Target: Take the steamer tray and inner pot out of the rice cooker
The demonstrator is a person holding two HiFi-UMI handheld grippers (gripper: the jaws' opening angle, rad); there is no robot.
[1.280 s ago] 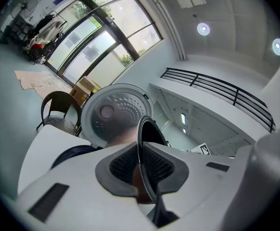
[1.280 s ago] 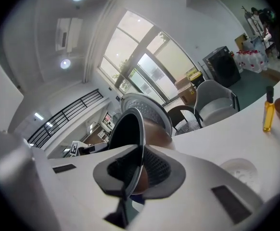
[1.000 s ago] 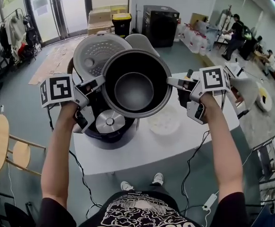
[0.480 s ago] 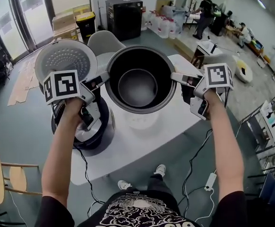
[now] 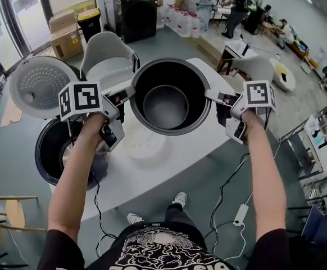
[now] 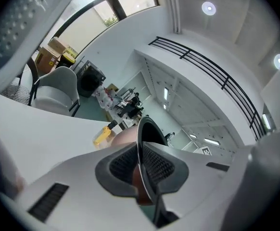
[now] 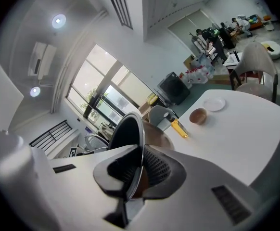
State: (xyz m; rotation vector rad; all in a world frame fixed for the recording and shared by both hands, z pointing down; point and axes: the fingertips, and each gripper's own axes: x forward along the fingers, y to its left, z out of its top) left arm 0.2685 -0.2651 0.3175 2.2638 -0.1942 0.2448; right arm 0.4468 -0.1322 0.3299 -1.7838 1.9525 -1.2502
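Far left: round black rice cooker (image 5: pixel 54 151) at the left end of the white bench (image 5: pixel 175 167), white perforated lid (image 5: pixel 37 89) raised open. Next: left tool (image 5: pixel 127 91), pinching the left rim of the dark metal inner pot (image 5: pixel 169 94). Centre: inner pot, mouth upward, held above the bench between both tools, to the right of the cooker. Below its near-left edge: pale round steamer tray (image 5: pixel 141 144), resting on the bench. Right: right tool (image 5: pixel 213 96), clamped on the pot's right rim.
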